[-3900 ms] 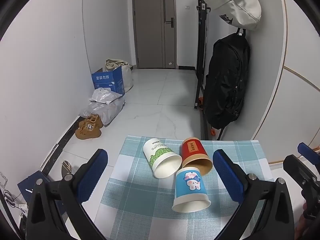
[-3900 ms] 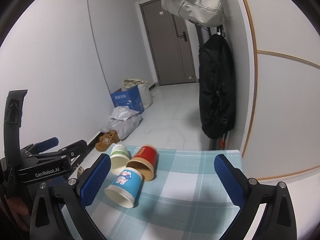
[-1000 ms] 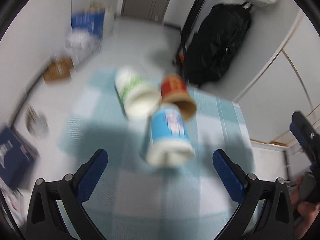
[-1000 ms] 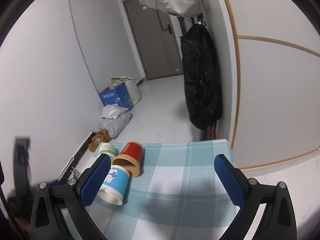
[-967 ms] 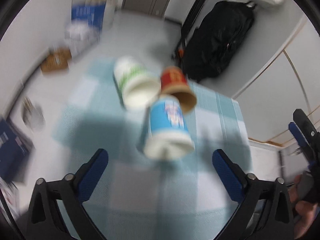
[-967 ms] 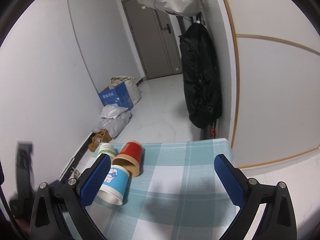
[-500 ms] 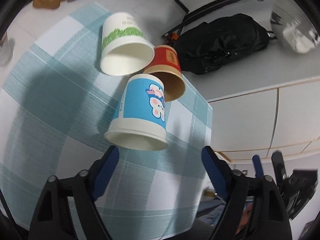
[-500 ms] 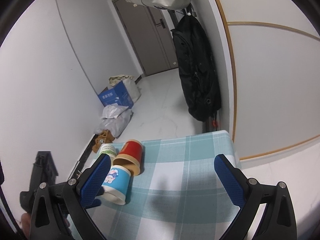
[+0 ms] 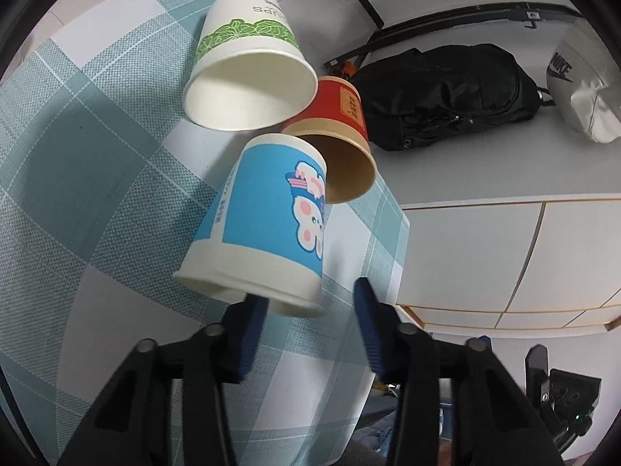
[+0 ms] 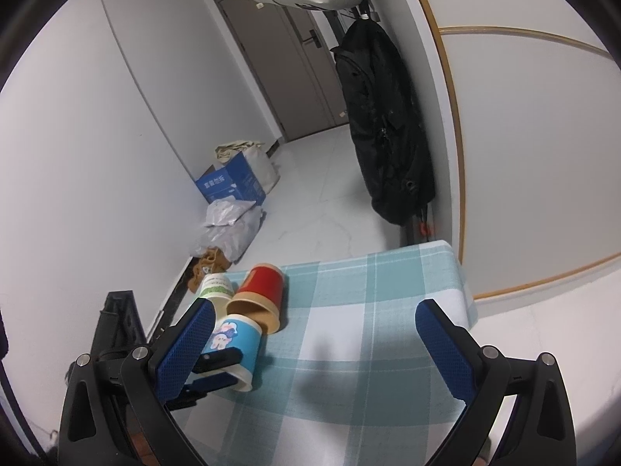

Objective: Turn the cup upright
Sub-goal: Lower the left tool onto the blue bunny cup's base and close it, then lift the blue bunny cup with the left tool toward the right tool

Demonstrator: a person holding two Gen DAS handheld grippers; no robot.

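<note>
The blue cup (image 9: 268,225) lies on its side on the checked tablecloth (image 9: 97,178), its open white rim facing my left gripper (image 9: 306,334) and its base pointing toward the two other cups. My left gripper is at that rim with its jaws partly spread: one blue pad (image 9: 248,334) sits at the rim's lower edge, apparently just inside the mouth, while the other pad stands beside the cup, clear of its wall. In the right wrist view the same cup (image 10: 233,343) shows the left gripper's dark fingers at its mouth. Just behind its base lies the red cup (image 9: 341,124), also on its side, brown interior facing the camera; I cannot tell whether the two touch. The white cup with a green band (image 9: 248,77) lies on its side against the red cup, mouth open toward me. My right gripper (image 10: 314,345) hangs over the cloth well apart from the cups, jaws spread wide and holding nothing. A black backpack (image 10: 384,132) hangs on the wall beyond the table.
</note>
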